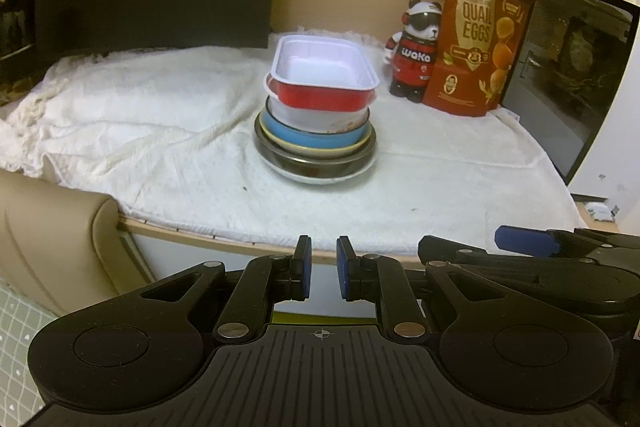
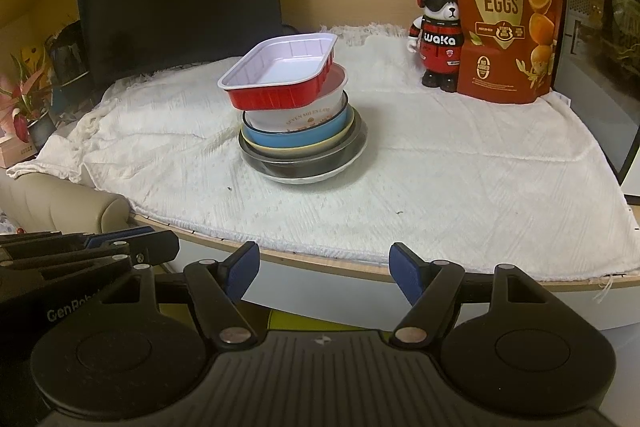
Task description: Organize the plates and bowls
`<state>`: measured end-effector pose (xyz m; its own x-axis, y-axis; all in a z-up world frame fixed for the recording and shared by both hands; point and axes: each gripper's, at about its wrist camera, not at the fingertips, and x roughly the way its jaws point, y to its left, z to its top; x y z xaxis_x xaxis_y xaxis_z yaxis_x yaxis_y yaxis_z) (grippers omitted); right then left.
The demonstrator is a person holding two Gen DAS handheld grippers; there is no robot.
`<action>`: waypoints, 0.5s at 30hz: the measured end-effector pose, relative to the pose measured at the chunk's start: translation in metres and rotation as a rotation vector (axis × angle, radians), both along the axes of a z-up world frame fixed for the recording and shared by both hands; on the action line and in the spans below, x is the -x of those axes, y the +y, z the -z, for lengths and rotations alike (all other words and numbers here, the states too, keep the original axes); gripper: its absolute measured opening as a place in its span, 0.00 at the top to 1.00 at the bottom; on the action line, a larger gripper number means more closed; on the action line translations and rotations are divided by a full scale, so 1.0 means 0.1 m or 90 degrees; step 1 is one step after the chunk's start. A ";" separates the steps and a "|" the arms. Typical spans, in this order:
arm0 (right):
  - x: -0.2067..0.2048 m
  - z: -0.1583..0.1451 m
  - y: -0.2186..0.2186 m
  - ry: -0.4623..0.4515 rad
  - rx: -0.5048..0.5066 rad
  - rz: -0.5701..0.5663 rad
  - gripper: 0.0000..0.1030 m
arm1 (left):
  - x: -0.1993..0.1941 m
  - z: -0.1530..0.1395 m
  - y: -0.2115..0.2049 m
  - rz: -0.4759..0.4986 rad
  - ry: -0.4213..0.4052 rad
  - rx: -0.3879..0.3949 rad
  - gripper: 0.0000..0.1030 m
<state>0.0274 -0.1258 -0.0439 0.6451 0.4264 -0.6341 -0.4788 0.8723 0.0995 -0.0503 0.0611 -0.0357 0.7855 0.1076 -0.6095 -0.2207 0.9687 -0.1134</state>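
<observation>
White cloth (image 2: 440,167) bears bowl stack (image 2: 300,143); red tray (image 2: 280,75) atop, tilted, long axis diagonal. Left jaws narrowly parted, right jaws spread.

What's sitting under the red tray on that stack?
Under the red tray sits a white bowl, then a blue bowl, nested in more dishes. Their insides are covered.

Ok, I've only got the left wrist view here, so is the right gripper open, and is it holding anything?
Observer: The right gripper is wide open, with nothing between its fingers.
Operator: Does the red tray on top sit flat?
Observer: From the right wrist, the red tray seems tilted, and its left end hangs past the white bowl beneath.
Operator: Anything left of the cloth?
Observer: A potted plant with pink flowers.
</observation>
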 end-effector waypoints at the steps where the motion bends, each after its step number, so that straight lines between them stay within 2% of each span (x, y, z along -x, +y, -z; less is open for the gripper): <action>1: 0.00 0.00 0.00 0.000 0.000 0.001 0.30 | 0.00 0.00 0.00 0.000 0.000 0.001 0.83; 15: -0.05 -0.02 0.00 -0.002 -0.002 0.004 0.30 | -0.03 0.01 0.02 0.000 0.005 0.005 0.83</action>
